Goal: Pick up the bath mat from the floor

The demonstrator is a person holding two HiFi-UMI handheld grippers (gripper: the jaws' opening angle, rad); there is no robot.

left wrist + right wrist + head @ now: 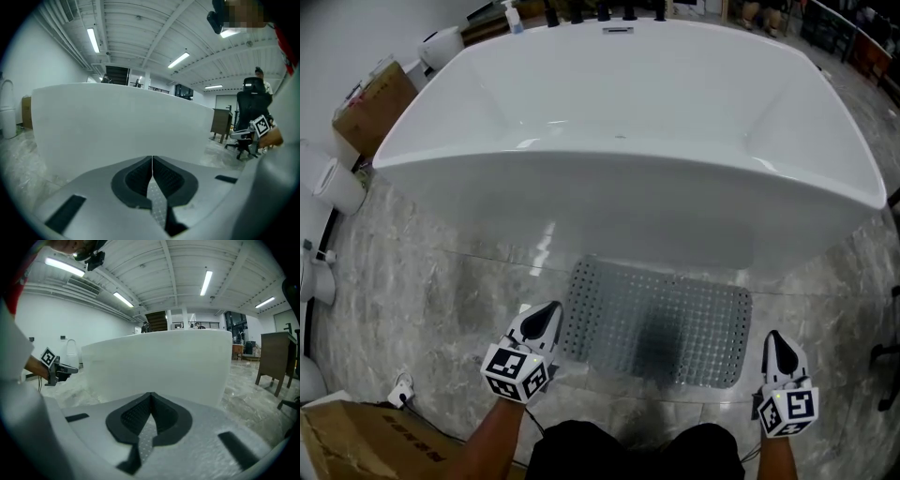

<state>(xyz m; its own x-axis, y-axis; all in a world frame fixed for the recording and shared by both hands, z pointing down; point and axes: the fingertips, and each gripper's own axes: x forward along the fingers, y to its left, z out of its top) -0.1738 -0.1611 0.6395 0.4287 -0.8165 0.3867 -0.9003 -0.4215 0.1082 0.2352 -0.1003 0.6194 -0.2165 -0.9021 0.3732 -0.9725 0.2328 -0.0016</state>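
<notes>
At the far left a brown cardboard box (373,105) stands against the wall, its top partly open; what is inside cannot be made out. White rolls (336,184) sit below it along the wall, and a second cardboard box (366,439) fills the near left corner, with a white plug (399,388) on the floor just beside it. The left gripper (548,314) is held low over the marble floor (441,281), its jaws pressed together with nothing between them, its tip just beside the left edge of the bath mat (661,319). The mat, grey and perforated, lies flat on the floor, its far edge close to the base of the white bathtub (628,94). The tub shows smooth white inner walls, and a small bottle (514,17) stands on its far rim. The strip of floor between tub and person is narrow, and the mat takes most of it. The right gripper (776,345) is also closed on nothing and sits off the mat's near right corner, apart from it. Beyond it the floor runs open to a dark chair base (889,367) at the right edge.
</notes>
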